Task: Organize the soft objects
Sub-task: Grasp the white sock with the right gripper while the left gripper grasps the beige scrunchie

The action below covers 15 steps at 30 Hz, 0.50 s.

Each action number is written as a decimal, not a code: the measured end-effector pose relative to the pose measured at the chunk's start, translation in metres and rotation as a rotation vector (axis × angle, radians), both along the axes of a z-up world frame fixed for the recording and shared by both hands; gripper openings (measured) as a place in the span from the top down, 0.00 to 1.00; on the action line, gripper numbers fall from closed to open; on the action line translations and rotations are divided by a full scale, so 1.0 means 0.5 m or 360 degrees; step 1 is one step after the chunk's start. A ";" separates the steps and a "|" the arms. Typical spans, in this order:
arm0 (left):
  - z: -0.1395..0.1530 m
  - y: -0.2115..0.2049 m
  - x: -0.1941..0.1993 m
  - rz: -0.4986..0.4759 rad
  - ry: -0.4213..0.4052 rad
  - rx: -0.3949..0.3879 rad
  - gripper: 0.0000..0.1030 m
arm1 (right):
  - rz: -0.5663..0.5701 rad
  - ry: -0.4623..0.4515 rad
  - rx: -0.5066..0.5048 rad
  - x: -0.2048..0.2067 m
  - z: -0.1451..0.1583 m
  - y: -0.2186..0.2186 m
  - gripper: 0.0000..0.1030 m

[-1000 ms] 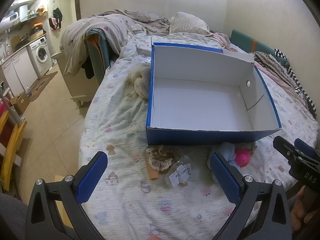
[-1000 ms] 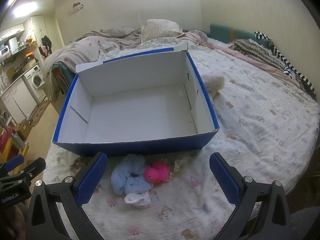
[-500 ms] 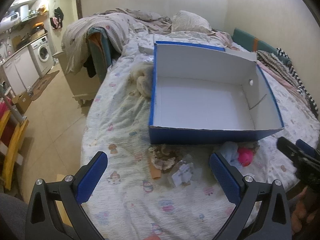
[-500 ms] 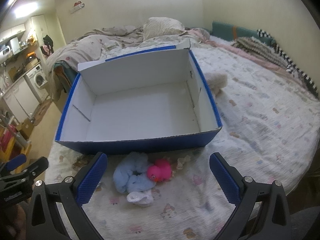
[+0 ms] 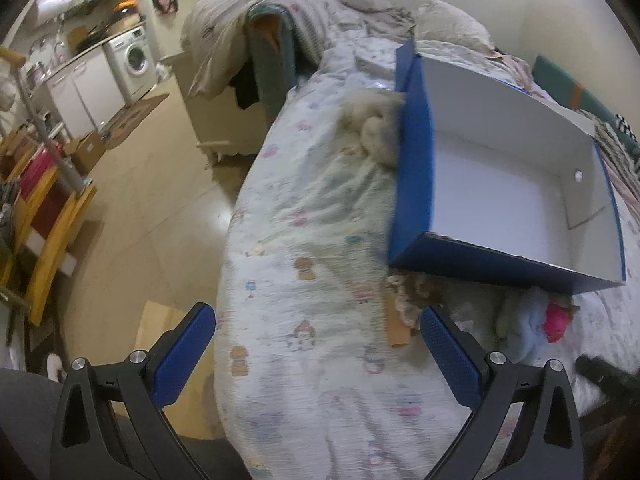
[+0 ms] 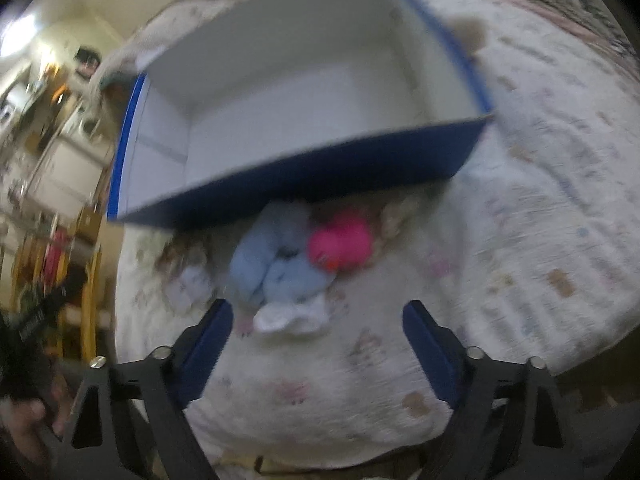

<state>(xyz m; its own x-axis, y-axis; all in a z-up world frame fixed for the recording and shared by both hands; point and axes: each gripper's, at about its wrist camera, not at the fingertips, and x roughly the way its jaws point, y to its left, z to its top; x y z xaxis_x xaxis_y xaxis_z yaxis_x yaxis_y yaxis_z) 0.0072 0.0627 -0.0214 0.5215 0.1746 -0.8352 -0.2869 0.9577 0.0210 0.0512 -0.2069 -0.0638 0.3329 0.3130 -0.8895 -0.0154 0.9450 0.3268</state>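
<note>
Blue plush (image 6: pixel 276 264) at 12 o'clock awaits the right gripper (image 6: pixel 318 332), jaws wide and empty like the left gripper's (image 5: pixel 318 344); next, closing in on it for the box (image 6: pixel 304 92).

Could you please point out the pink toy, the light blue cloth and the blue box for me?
pink toy (image 6: pixel 340 242): right wrist view, its round body.
light blue cloth (image 6: pixel 276 270): right wrist view, bundle's middle.
blue box (image 6: pixel 320 178): right wrist view, near outer wall.

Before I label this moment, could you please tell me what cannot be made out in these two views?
- Right wrist view: motion blur smears the blue plush, pink toy and white cloth; their shapes are unclear.
- Left wrist view: the right pad of the left gripper covers part of the lacy brown item.
- Left wrist view: the blue box hides part of the cream plush.
- Right gripper: contact with the cloth is unclear.
</note>
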 end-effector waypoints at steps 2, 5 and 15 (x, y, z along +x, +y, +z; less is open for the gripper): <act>-0.004 0.012 0.000 0.0030 0.0021 -0.0014 0.01 | 0.0077 0.0026 -0.0045 0.001 -0.015 0.032 0.14; -0.012 0.033 -0.001 0.0083 0.0050 -0.0027 0.01 | 0.0149 0.0043 -0.0099 0.007 -0.030 0.068 0.25; -0.038 0.049 0.008 0.0114 0.0150 -0.0073 0.12 | 0.0179 0.0043 -0.0023 0.009 -0.022 0.067 0.91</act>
